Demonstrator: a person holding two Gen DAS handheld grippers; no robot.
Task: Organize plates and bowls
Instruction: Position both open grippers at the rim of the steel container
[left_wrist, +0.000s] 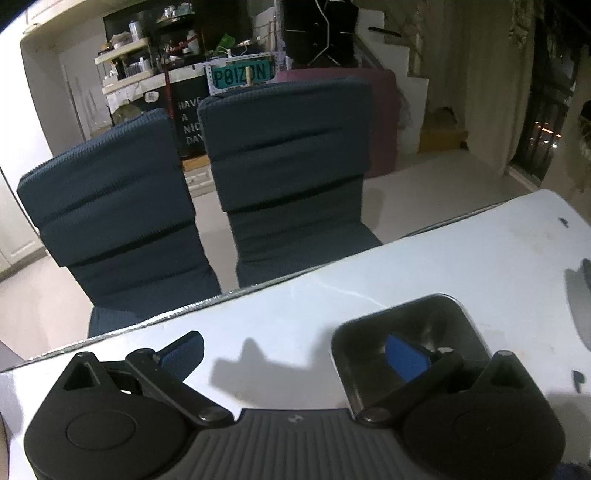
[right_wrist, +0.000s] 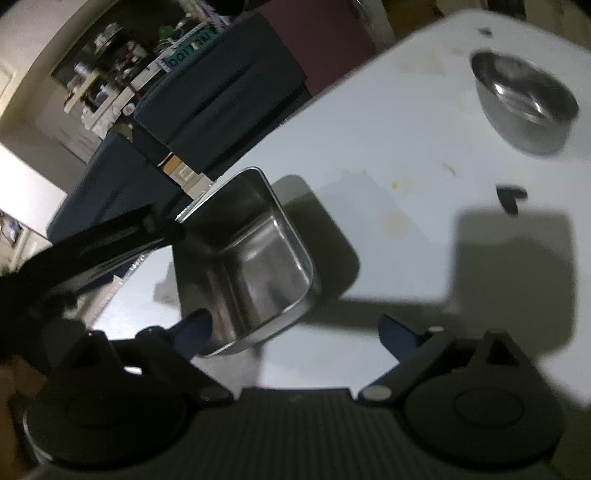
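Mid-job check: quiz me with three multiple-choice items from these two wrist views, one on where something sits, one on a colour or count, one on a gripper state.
1. Where is the square steel container?
A. On a chair seat
B. On the white table, near its chair-side edge
C. Stacked inside the round bowl

2. How many blue high-backed chairs stand beyond the table?
A. One
B. Two
C. Four

3. How does the left gripper stand?
A. Jaws apart, one blue pad inside the container
B. Shut on the round bowl
C. Clamped on a chair back

Answers:
1 B: it rests on the tabletop, apart from the round steel bowl further off.
2 B: two backrests show side by side.
3 A: the other pad is outside the rim, well clear of it.
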